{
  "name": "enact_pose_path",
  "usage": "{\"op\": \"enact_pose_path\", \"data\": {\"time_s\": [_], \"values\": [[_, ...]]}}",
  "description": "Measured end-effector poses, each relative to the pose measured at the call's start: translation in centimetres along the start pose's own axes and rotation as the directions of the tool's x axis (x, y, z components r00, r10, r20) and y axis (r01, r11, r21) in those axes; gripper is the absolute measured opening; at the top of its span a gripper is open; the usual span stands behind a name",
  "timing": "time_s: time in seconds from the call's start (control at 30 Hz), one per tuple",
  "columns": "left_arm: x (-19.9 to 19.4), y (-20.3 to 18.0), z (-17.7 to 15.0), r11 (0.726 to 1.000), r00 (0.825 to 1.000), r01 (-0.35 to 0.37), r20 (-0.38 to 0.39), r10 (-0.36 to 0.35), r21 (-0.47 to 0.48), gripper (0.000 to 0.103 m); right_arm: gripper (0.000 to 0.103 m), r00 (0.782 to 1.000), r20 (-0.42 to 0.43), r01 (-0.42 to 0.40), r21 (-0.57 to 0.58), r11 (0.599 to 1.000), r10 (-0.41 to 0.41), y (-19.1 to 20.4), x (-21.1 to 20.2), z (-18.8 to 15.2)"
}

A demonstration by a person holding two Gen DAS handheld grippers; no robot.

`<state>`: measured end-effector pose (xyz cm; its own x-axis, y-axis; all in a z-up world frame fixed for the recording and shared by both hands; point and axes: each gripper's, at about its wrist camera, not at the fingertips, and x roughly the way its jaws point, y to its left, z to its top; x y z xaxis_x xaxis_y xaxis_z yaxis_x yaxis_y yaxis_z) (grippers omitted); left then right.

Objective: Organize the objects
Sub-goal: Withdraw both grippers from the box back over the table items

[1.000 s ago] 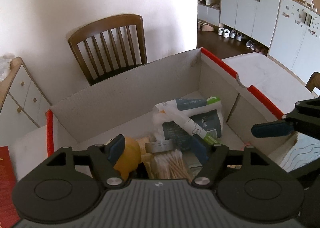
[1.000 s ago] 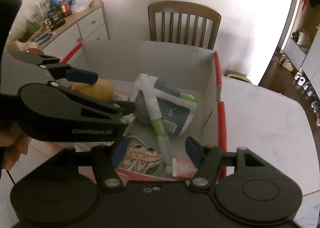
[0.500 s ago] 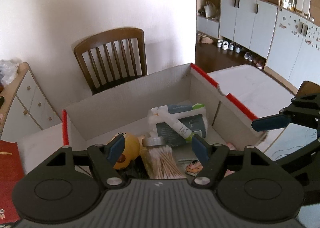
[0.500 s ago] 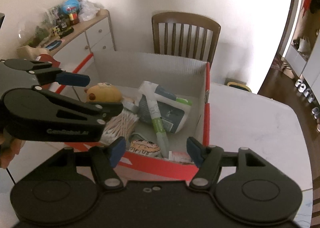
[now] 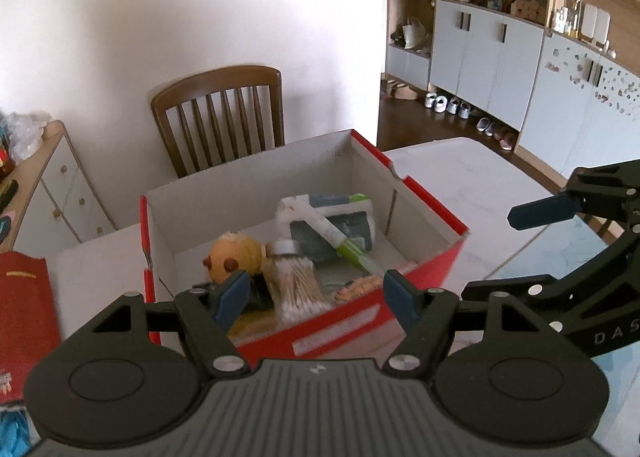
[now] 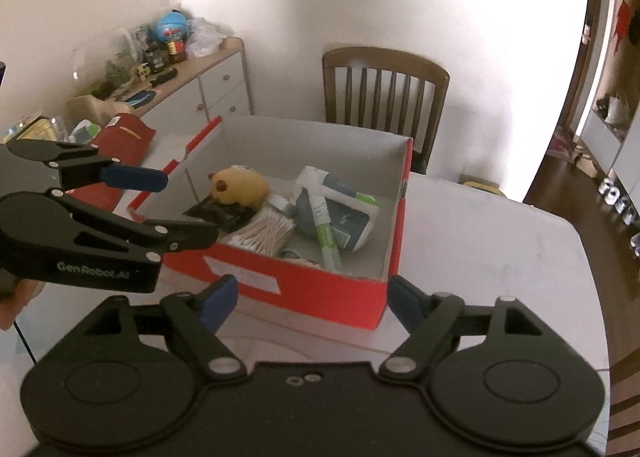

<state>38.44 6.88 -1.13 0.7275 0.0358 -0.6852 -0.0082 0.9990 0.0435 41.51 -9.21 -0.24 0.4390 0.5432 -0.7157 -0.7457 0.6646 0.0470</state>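
both grippers empty above the red box

the left gripper point(image 5: 314, 299) has its jaws spread with nothing between them. the right gripper point(image 6: 312, 299) is also empty, its jaws spread and just now opening wider. both hang over the near side of the red box point(image 6: 320, 289), which sits on the white bench point(image 6: 500, 257). inside lie a yellow plush toy point(image 6: 240, 187), a bundle of cotton swabs point(image 6: 264, 235), a small round tin point(image 5: 286, 247), a dark packet point(image 6: 220, 213), a white and dark pouch point(image 6: 344, 217) with a green-tipped tube point(image 6: 326, 233) across it. a wooden chair point(image 6: 384, 89) stands behind.
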Motion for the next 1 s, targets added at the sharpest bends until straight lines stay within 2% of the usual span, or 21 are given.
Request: {"op": "enact_pose_path", "data": {"time_s": [0.13,0.23,0.6,0.8,1.0], "values": [[-1.4,-0.3,-1.2,1.000,1.000,0.011,-0.002,-0.011,-0.025,0.073,0.088,1.000,-0.006,-0.019,0.000,1.000,0.019,0.3,-1.0,-1.3],[-2.2,-0.5,-2.1,0.998,1.000,0.019,-0.001,-0.019,-0.056,0.079,0.088,1.000,-0.009,-0.029,-0.013,0.999,0.029,0.8,-1.6,-2.5],[-4.4,-1.7,-6.2,0.993,1.000,0.012,0.028,-0.009,-0.119,0.079,0.088,0.999,-0.023,-0.025,-0.044,0.999,0.024,1.9,-3.0,-7.4],[-4.4,-3.1,-8.4,0.990,0.999,0.038,0.019,-0.036,-0.137,0.080,0.088,0.998,-0.034,-0.045,-0.031,0.999,0.044,2.6,-3.1,-8.7],[-3.6,-4.2,-10.6,0.990,0.999,0.041,-0.022,-0.045,-0.132,0.080,0.088,0.997,-0.063,-0.038,-0.047,0.998,0.035,3.5,-2.5,-10.3]]}}
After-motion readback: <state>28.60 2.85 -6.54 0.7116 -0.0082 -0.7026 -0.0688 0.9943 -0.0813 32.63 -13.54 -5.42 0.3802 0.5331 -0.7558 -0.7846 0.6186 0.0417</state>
